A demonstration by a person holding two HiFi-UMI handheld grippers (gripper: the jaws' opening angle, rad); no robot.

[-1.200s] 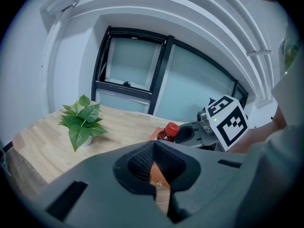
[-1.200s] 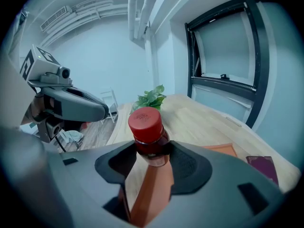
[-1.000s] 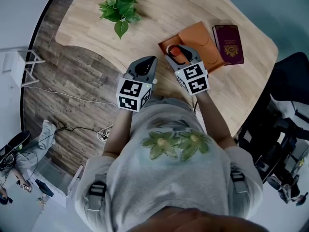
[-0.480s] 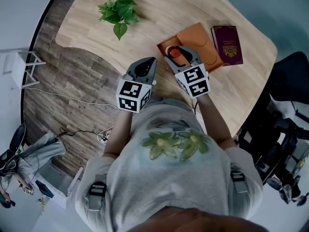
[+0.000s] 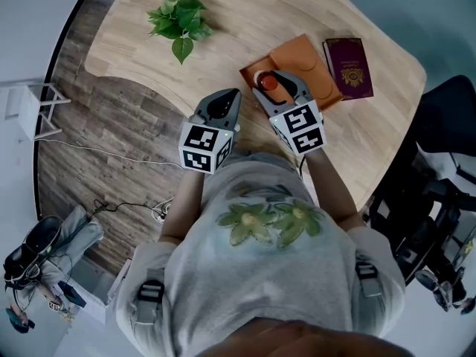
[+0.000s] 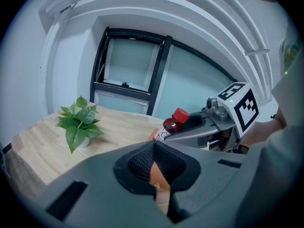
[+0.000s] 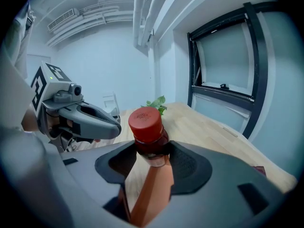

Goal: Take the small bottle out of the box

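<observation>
Head view high above table (image 5: 245,13), gripper views low, facing each other, sharing small bottle (image 7: 146,127)

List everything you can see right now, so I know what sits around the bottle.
table: one, light wood, under everything
potted plant: one, green, table's far left
box: one, orange, ahead of the right gripper
small bottle: one, dark with red cap, clamped in the right gripper's jaws
passport: one, maroon, right of the box
chair: one, black, right of the table
cable: one, white, floor at left
left gripper: one, grey, jaws together, empty
right gripper: one, grey, jaws shut on the small bottle
</observation>
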